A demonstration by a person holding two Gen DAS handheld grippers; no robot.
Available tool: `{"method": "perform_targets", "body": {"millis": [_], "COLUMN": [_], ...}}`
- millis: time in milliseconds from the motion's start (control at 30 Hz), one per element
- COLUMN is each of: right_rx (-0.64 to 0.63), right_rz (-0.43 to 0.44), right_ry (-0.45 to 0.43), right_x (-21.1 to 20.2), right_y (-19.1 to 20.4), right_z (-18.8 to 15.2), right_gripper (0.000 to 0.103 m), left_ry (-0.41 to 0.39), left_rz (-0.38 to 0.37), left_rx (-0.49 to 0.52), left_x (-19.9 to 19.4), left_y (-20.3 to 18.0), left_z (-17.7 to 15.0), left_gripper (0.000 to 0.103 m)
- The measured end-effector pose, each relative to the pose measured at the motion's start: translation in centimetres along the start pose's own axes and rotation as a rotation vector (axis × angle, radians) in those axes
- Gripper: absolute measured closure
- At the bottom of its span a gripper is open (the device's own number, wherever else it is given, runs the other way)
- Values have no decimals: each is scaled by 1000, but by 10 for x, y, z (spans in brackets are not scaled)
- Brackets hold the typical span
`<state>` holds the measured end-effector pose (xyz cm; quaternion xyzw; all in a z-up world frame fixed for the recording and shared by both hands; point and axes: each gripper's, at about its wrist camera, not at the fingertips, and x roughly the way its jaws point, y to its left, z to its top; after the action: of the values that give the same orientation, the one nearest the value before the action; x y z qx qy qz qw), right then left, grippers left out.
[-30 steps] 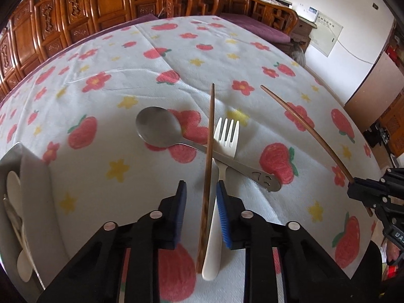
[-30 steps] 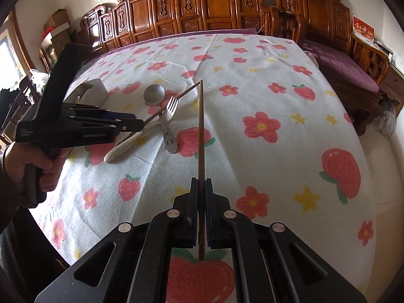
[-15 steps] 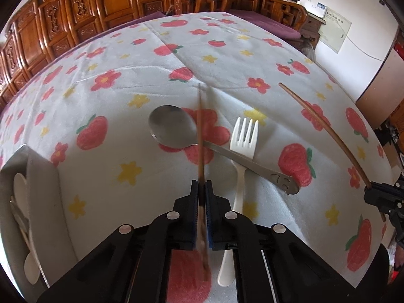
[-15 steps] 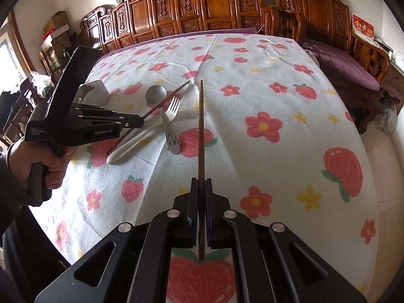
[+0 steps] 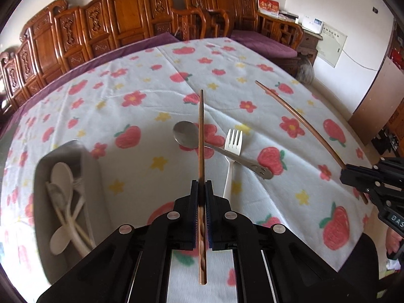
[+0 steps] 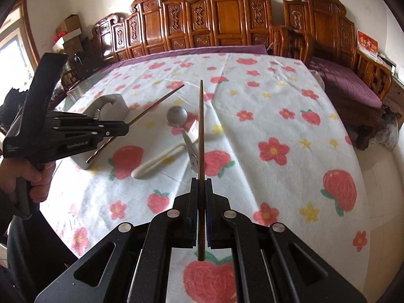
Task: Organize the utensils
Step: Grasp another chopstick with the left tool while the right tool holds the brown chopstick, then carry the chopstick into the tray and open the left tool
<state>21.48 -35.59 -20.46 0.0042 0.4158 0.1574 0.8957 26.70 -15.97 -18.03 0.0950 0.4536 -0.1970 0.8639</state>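
My left gripper (image 5: 201, 185) is shut on a brown wooden chopstick (image 5: 201, 136), held above the cloth and pointing away from me. My right gripper (image 6: 201, 183) is shut on a second chopstick (image 6: 200, 126), also lifted; in the left wrist view that stick (image 5: 298, 123) runs from the right gripper (image 5: 344, 170) at the right edge. On the cloth lie a metal spoon (image 5: 185, 133) and a white plastic fork (image 5: 231, 156), the spoon's handle crossing the fork. A metal utensil tray (image 5: 94, 169) at the left holds several white spoons (image 5: 61, 176).
A round table under a white cloth (image 5: 141, 116) with strawberries and flowers. Carved wooden chairs (image 5: 126, 17) line the far side. A person's hand (image 6: 30, 174) grips the left tool. The table edge falls off at the right toward the floor (image 6: 378, 202).
My left gripper closed on the chopstick that lay beside the fork and lifted it off the cloth. The right gripper rose a little with its chopstick. Spoon and fork stayed put.
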Motion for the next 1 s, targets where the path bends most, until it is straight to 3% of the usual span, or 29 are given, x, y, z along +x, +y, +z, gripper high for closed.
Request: {"method": "perform_targets", "body": {"millis": [567, 1000], "right_rx": [-83, -124], "right_rz": [40, 74], "right_ry": [-49, -27], "right_x": [-27, -24], "right_y": [45, 77], "right_z": [8, 4], "right_gripper": [97, 97], "left_ry": [-71, -51], "left_rz": [57, 81], "left_rx": [-30, -96], "left_x": [-80, -78], "left_y": [20, 76], "left_z": [-14, -30], "left_gripper": [99, 99]}}
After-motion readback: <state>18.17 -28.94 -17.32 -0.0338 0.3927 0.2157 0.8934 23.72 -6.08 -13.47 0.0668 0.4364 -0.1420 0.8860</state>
